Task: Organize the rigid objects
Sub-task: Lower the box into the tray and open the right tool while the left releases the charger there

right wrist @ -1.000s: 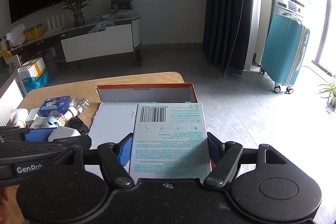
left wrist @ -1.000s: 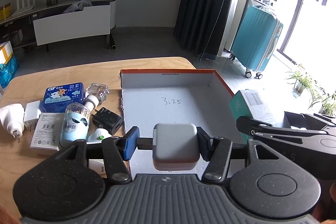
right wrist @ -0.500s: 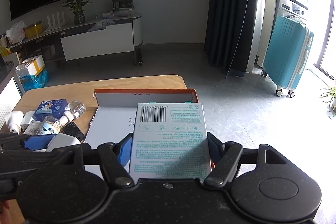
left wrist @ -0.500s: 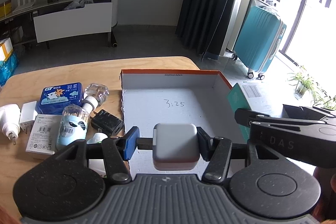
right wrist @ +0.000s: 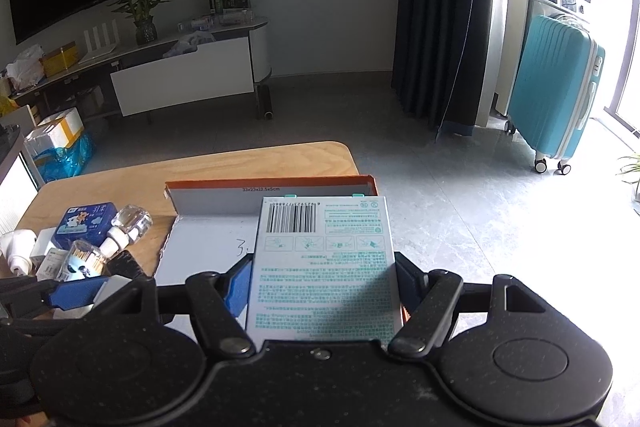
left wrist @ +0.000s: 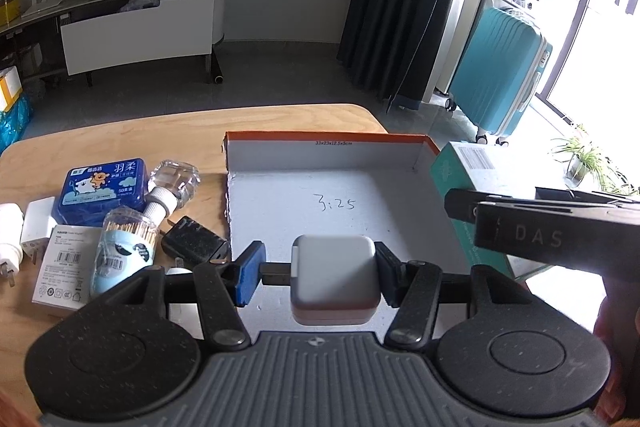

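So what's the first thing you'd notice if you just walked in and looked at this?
Probably the left gripper clamped on a white charger block above the empty orange-edged box. Next, the right gripper holding a flat teal-printed carton over that box's right side. Then the pile of small things on the wooden table left of it, like the blue tin.

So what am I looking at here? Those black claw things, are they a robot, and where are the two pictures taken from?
No robot: a person holds one claw in each hand, and a camera on each looks forward along its fingers. One picture comes from the left claw, which grips a white charger. The other comes from the right claw, which grips a flat box with teal print. Both hang over an open orange-edged tray on a wooden table. Beside the tray lie a blue tin, a glass bottle, a black charger and more.
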Demonstrator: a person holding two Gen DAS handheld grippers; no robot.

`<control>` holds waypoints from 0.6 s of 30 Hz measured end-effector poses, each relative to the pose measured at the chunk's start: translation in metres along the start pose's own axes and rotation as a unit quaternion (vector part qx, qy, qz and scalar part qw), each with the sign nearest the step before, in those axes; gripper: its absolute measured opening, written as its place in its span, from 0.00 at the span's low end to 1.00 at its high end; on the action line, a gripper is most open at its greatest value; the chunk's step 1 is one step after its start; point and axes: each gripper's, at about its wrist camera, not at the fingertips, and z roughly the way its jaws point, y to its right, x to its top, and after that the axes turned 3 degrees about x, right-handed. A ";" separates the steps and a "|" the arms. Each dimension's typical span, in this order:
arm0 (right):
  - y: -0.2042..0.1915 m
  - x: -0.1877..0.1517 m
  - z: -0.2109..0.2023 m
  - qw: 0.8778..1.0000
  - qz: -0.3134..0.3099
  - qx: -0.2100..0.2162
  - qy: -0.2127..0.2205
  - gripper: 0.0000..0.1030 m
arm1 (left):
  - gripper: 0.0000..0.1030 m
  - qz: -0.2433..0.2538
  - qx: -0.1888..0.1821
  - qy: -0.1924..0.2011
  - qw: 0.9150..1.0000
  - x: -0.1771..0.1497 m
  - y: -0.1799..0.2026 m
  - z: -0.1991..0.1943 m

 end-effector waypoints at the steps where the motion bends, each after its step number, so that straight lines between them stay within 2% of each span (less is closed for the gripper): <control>1: 0.000 0.001 0.001 1.000 -0.001 0.000 0.000 0.82 | 0.56 0.002 0.000 0.000 1.000 0.001 0.001 0.001; 15: 0.001 0.022 0.026 1.000 -0.010 0.003 -0.006 0.82 | 0.56 0.010 -0.001 -0.006 1.000 0.011 0.008 0.019; 17: 0.001 0.025 0.030 1.000 -0.015 0.003 0.003 0.82 | 0.56 0.009 0.000 -0.007 1.000 0.013 0.008 0.022; 18: 0.001 0.026 0.030 1.000 -0.014 0.000 0.012 0.86 | 0.56 0.008 0.001 -0.009 1.000 0.013 0.008 0.023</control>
